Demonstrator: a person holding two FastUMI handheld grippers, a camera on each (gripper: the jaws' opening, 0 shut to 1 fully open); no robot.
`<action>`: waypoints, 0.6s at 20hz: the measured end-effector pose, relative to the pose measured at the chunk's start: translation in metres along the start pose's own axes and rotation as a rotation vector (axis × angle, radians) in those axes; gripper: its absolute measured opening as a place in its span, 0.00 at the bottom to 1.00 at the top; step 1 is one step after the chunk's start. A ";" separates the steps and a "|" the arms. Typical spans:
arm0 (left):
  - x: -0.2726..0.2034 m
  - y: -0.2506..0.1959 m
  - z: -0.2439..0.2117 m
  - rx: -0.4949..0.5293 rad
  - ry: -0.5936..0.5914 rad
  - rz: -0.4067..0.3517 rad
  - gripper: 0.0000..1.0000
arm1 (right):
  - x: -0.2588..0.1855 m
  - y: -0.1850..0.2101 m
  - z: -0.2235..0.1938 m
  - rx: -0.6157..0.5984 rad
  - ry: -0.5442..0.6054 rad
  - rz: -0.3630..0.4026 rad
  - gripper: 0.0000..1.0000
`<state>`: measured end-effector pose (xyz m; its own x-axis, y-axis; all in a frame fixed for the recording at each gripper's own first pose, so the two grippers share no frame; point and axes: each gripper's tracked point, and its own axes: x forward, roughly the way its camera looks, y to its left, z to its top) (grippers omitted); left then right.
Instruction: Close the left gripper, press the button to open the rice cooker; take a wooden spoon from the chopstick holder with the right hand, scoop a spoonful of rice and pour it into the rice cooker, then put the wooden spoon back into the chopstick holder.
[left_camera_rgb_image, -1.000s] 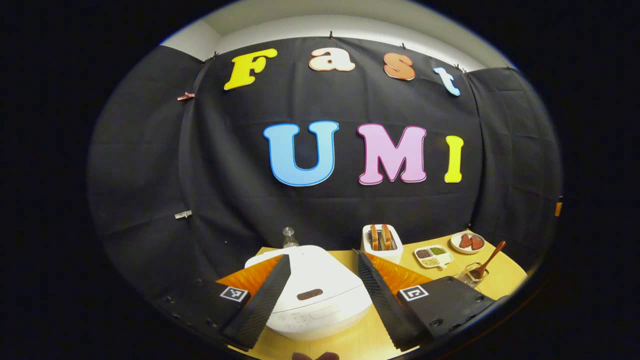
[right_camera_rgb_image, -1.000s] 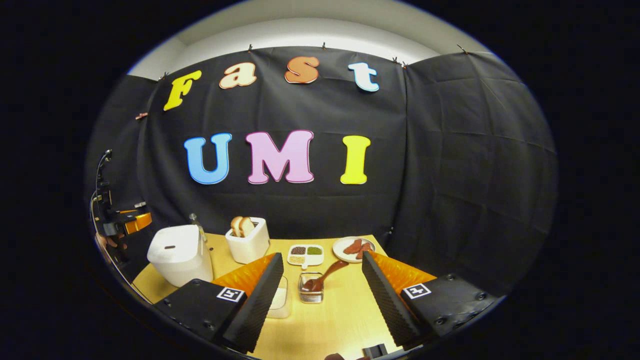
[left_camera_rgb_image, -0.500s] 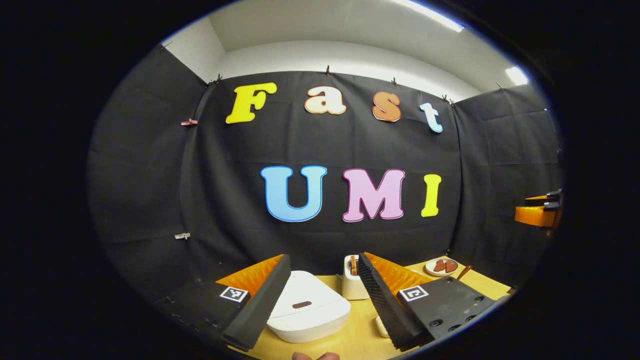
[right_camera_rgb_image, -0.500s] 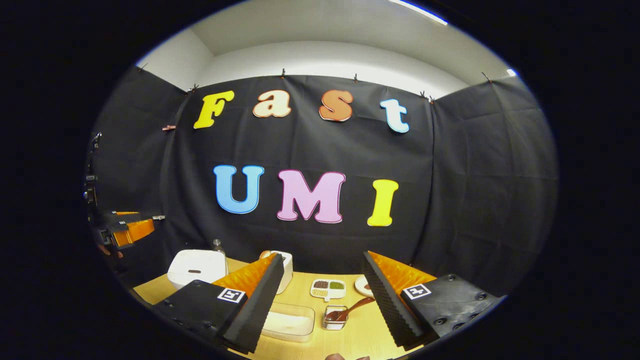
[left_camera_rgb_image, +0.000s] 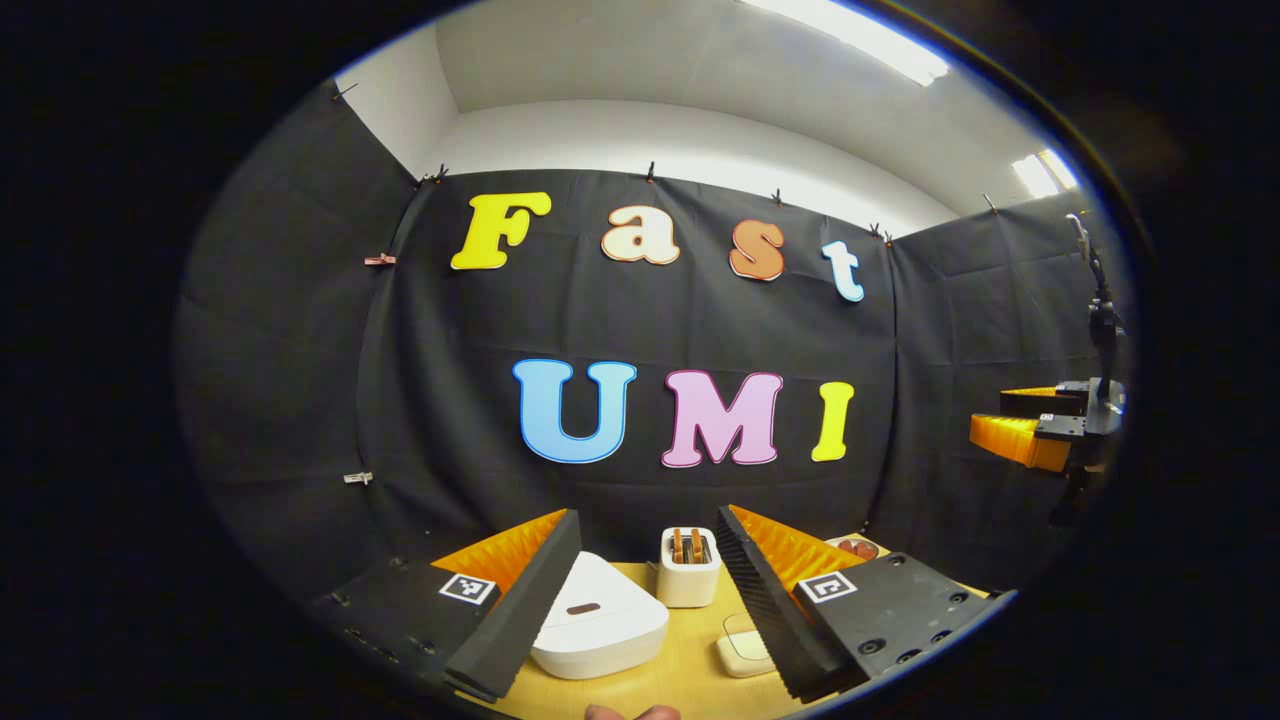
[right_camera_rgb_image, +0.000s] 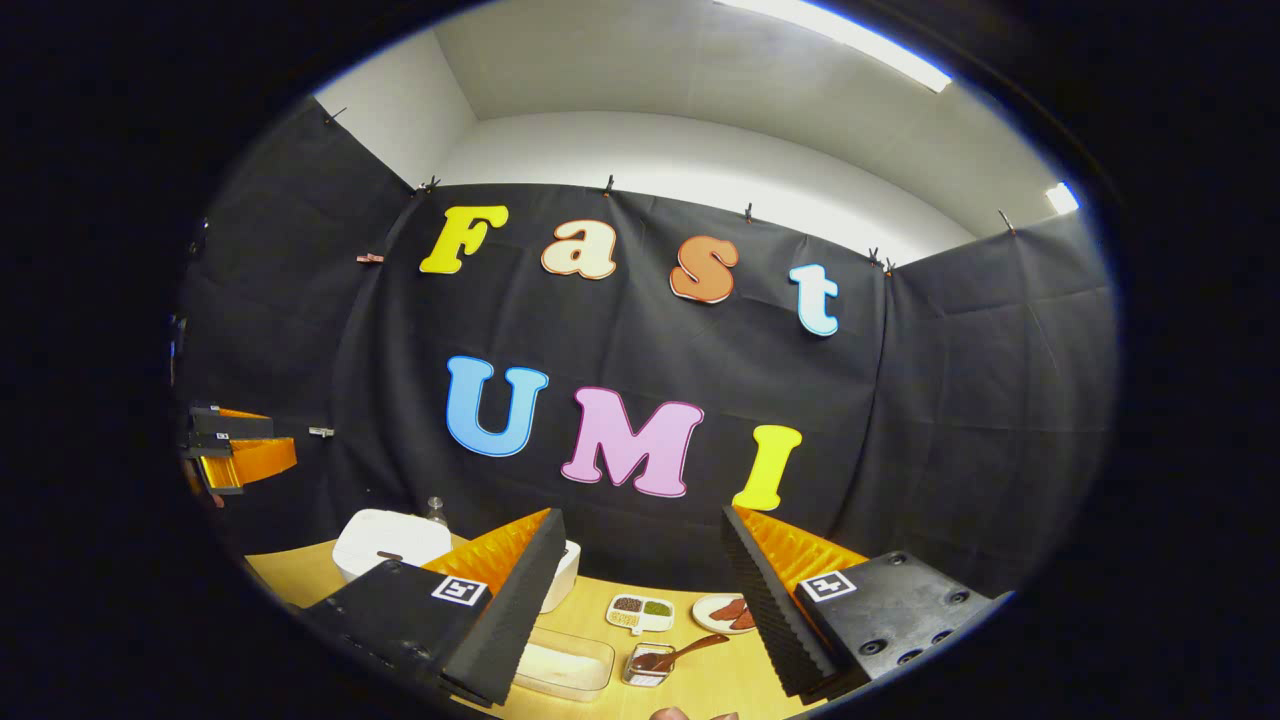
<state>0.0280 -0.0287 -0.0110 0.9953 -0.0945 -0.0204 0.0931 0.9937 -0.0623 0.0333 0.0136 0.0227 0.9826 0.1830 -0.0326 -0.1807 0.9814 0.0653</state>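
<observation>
Lately both tongs have been lifted and drawn back from the tabletop (right_camera_rgb_image: 700, 680): a second ago each camera looked down on the things from close by, and now they sit small and low in both views, with ceiling showing above the booth wall. Left tongs (left_camera_rgb_image: 640, 600) are spread wide and hold nothing; right tongs (right_camera_rgb_image: 640, 610) are likewise spread and empty.

Seen between the left fingers, the cooker (left_camera_rgb_image: 598, 628) stands on the tabletop with its lid down and its dark button (left_camera_rgb_image: 583, 608) on top, well below the tips. A toaster (left_camera_rgb_image: 690, 567) stands just behind it. In the right gripper view the spoon (right_camera_rgb_image: 680, 655) leans in the holder (right_camera_rgb_image: 645, 668), beside the clear rice box (right_camera_rgb_image: 565, 665), with a sectioned dish (right_camera_rgb_image: 640, 613) and a plate (right_camera_rgb_image: 722, 613) behind.

By my judgement nothing of the task is done yet. Pulling back looks like a start pose, so the left tongs must first press together, then come down on the button.
</observation>
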 end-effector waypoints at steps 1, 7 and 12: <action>-0.002 -0.001 0.002 -0.004 0.001 -0.002 0.95 | -0.001 -0.004 0.007 0.001 -0.003 -0.008 0.97; -0.014 0.002 0.010 -0.007 -0.001 0.004 0.94 | -0.009 -0.026 0.020 0.029 0.024 -0.060 0.97; -0.020 0.005 0.016 -0.004 0.011 -0.002 0.93 | -0.015 -0.029 0.027 -0.018 0.039 -0.066 0.97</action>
<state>0.0092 -0.0206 0.0055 0.9948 -0.0967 -0.0312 0.0945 0.9933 -0.0659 0.0253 -0.0191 0.0478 0.9899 0.1200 -0.0753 -0.1169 0.9922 0.0438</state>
